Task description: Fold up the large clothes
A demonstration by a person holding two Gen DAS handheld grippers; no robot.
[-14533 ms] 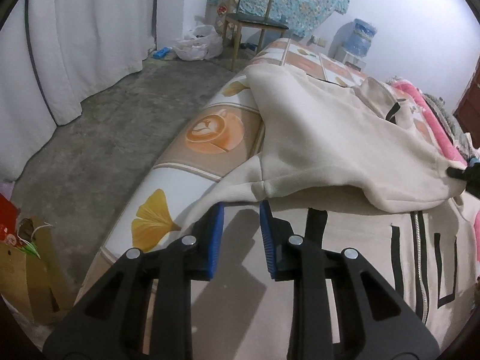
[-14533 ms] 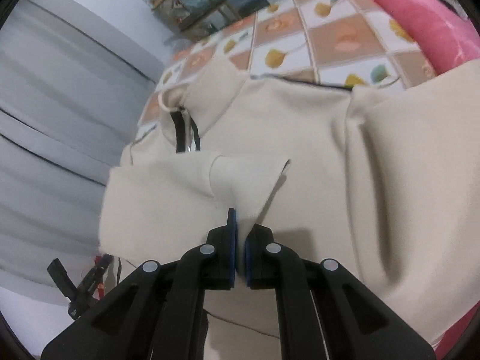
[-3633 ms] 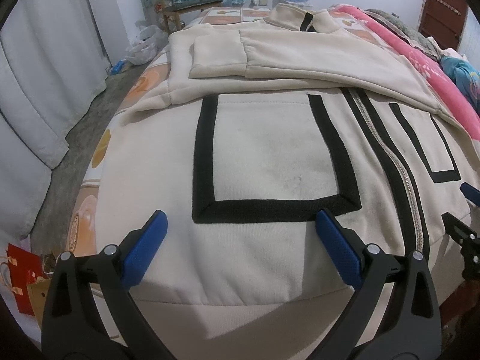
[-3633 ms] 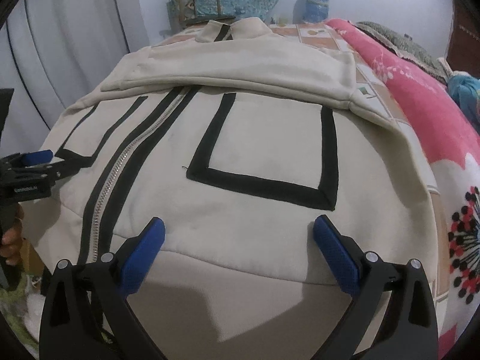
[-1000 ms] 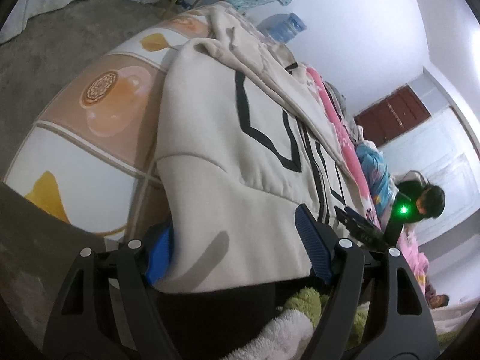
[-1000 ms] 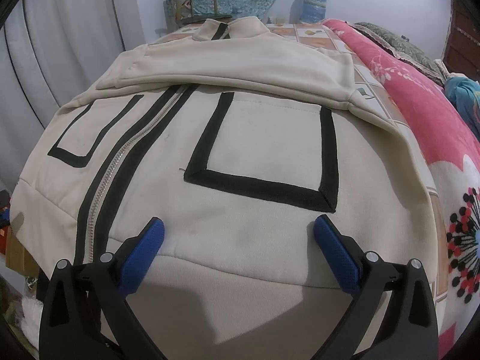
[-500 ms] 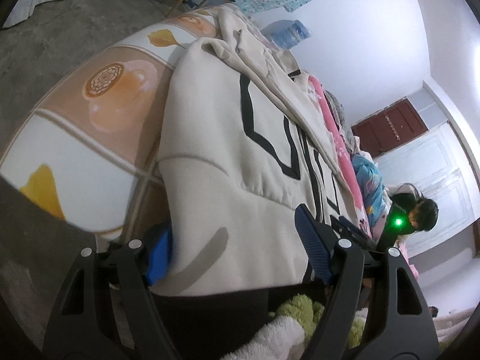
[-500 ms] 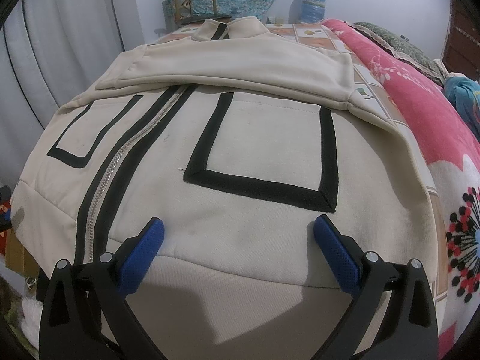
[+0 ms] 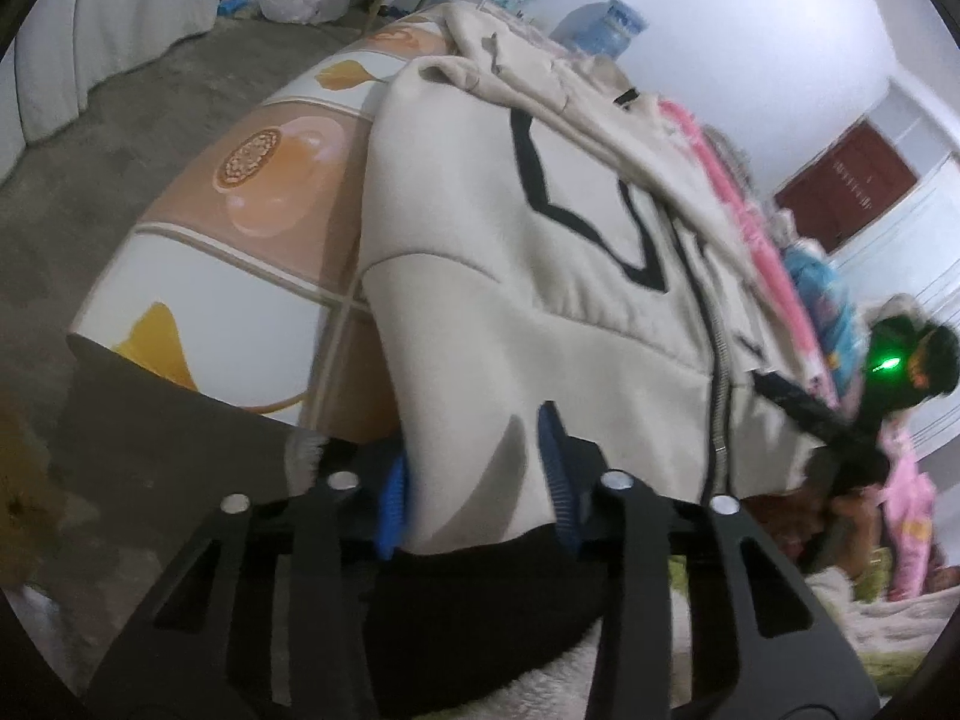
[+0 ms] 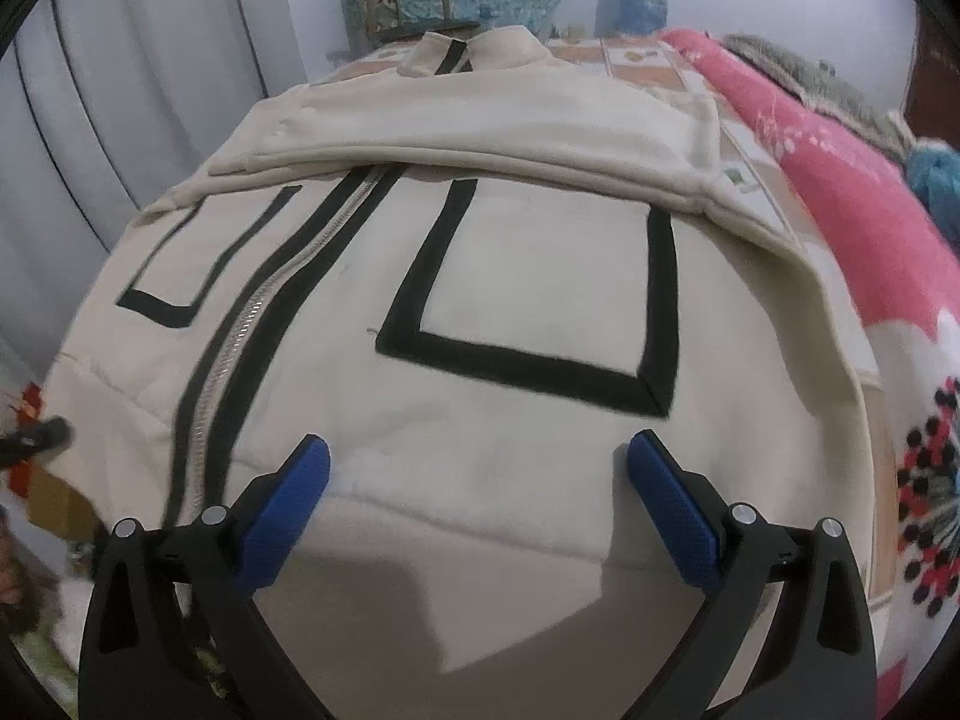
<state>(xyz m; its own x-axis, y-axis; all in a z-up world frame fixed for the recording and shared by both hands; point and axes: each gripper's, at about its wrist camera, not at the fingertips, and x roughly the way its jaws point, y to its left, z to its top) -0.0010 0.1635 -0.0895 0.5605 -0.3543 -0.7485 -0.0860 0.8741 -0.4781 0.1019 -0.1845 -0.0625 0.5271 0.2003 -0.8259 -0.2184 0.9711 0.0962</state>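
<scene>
Now the left gripper (image 9: 474,480) has just been closing on the jacket's (image 9: 510,276) hem corner — cloth lies between its jaws, though whether the pads press is unclear. Ahead of the right gripper (image 10: 477,501) — spread wide, holding nothing — the jacket lies flat on the bed (image 9: 240,192).

Clearances at the bed edge

Bare floor (image 9: 120,138) left of the mattress (image 9: 198,276) lies open; pink blanket (image 10: 840,192) bounds the jacket (image 10: 480,240) on the right.
</scene>
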